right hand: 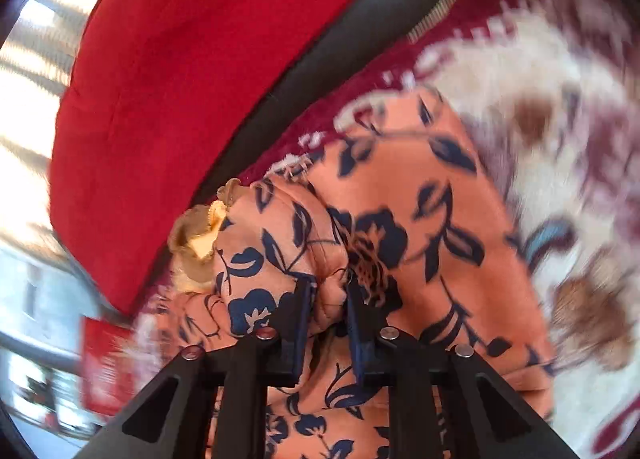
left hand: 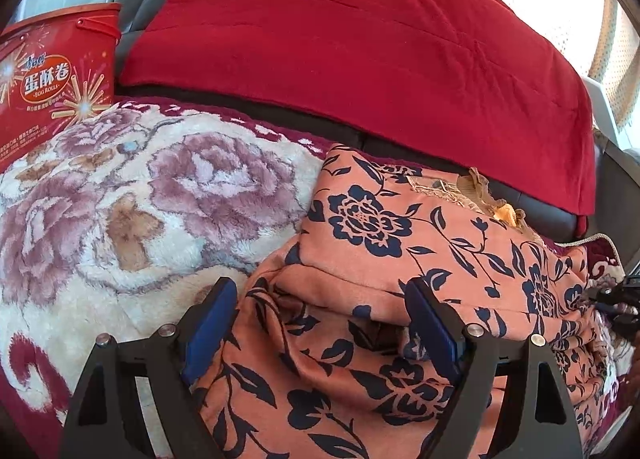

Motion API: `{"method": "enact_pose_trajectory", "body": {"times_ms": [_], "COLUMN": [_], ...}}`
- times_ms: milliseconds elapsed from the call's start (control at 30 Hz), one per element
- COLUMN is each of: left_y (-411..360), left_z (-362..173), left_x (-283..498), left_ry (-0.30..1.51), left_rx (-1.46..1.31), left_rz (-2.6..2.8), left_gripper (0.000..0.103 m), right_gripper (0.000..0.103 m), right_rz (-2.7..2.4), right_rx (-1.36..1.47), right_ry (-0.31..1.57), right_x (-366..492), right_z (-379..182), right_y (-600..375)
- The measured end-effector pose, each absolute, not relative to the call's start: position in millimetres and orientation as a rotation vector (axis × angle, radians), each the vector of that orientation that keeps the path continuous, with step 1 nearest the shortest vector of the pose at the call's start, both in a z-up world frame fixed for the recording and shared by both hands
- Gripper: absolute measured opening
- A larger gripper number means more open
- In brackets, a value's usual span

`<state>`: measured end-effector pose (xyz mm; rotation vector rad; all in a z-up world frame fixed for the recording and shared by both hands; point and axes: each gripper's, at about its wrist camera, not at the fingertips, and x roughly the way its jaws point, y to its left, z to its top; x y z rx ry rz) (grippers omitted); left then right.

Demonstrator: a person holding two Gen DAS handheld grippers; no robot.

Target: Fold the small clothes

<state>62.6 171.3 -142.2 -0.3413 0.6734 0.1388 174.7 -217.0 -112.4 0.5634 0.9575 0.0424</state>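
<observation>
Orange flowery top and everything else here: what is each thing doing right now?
Orange floral garment: bunched, partly folded, lying on the blanket.
Right gripper: shut on a fold of the garment.
Left gripper: open, jaws wide over the garment.
Floral plush blanket: spread flat.
Red cushion: leaning behind the garment.
Egg rolls tin: upright at the blanket's edge.

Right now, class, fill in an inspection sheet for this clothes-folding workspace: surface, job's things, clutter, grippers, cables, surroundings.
Surface: plush floral blanket, cream with mauve roses and a dark red border.
Job's things: one orange garment with a navy flower print, partly folded, lace collar showing at its far edge.
Clutter: red egg-roll box at the blanket's far left corner.
Grippers: left gripper open, jaws wide over the garment, not pressing it; right gripper shut on a bunched fold of the garment.
Cables: nothing seen.
Surroundings: red quilt draped over a dark backrest; dotted curtain with bright daylight behind.
</observation>
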Motion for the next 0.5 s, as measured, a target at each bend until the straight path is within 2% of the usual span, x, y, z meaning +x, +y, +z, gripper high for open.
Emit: {"method": "enact_pose_trajectory", "body": {"times_ms": [133,200,267,333,367,400,433,467,500], "left_y": [175.0,171.2,164.9,157.7,155.7,154.1,154.0,153.9,153.4], "left_z": [-128.1,-123.3,-124.9,-128.2,-128.3,-127.1,-125.3,-123.5,-120.7], "left_x": [49.3,47.1,51.6,56.3,57.3,56.5,54.7,52.7,50.6], "left_ry": [0.571,0.541,0.566,0.605,0.611,0.604,0.59,0.574,0.554], "left_rx": [-0.348,-0.332,-0.31,-0.285,-0.274,-0.262,-0.258,-0.256,-0.254], "left_rz": [0.162,0.148,0.122,0.103,0.097,0.096,0.099,0.102,0.107], "left_gripper": [0.086,0.086,0.086,0.086,0.086,0.086,0.086,0.086,0.086], "right_gripper": [0.012,0.012,0.016,0.029,0.029,0.035,0.054,0.065,0.07], "right_rz": [0.04,-0.003,-0.039,-0.051,-0.025,-0.017,-0.009,0.01,0.015], "right_rx": [0.319,0.272,0.32,0.404,0.438,0.447,0.454,0.466,0.455], "right_ry": [0.742,0.785,0.874,1.01,0.985,0.953,0.942,0.92,0.881], "right_x": [124.9,120.3,126.2,130.5,126.1,121.9,119.2,117.4,114.5], "right_z": [-44.1,-58.0,-94.7,-135.6,-140.5,-136.5,-131.5,-123.7,-111.6], "right_y": [-189.9,-191.1,-206.8,-222.1,-226.3,-227.6,-228.5,-228.1,-226.4]}}
